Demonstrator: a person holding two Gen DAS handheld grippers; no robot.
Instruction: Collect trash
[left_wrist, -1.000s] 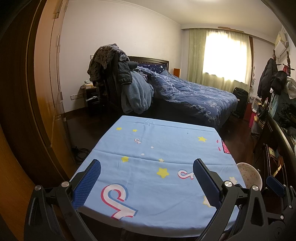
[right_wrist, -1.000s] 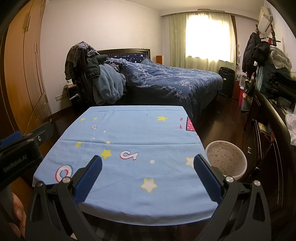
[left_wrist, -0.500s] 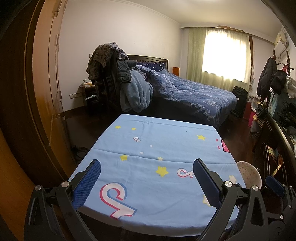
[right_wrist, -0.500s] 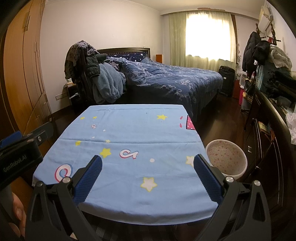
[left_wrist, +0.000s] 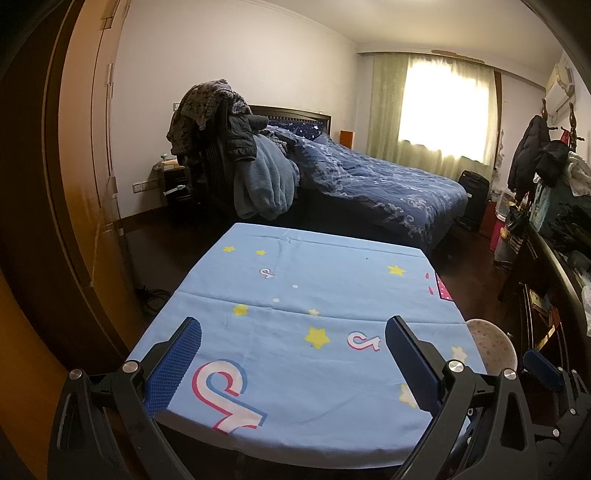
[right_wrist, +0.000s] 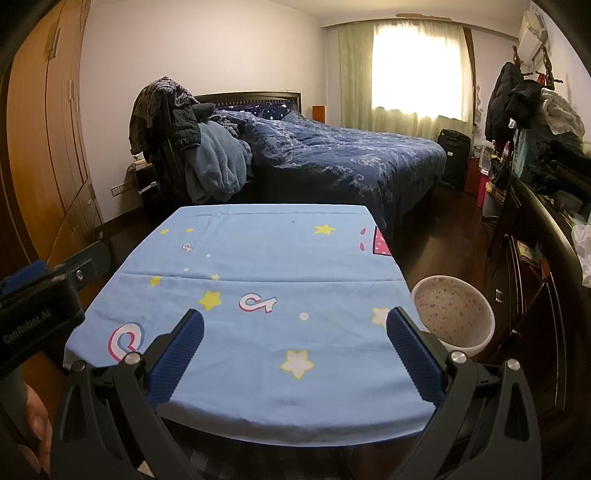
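A table under a light blue cloth with stars (left_wrist: 332, 295) (right_wrist: 277, 258) stands in front of me; I see no loose trash on it. A white speckled bin (right_wrist: 452, 314) stands on the floor at the table's right side; its rim shows in the left wrist view (left_wrist: 491, 343). My left gripper (left_wrist: 293, 328) is open and empty over the table's near edge. My right gripper (right_wrist: 295, 321) is open and empty over the near edge too. The left gripper's body shows at the left in the right wrist view (right_wrist: 37, 306).
A bed with dark blue bedding (right_wrist: 332, 155) lies behind the table. A chair piled with clothes (left_wrist: 229, 155) stands beside it. A wooden wardrobe (left_wrist: 74, 184) is at the left. A dark cluttered dresser (right_wrist: 546, 229) runs along the right wall.
The left wrist view has shifted slightly; the table sits a little lower and further left in the frame. Both grippers stay open and empty.
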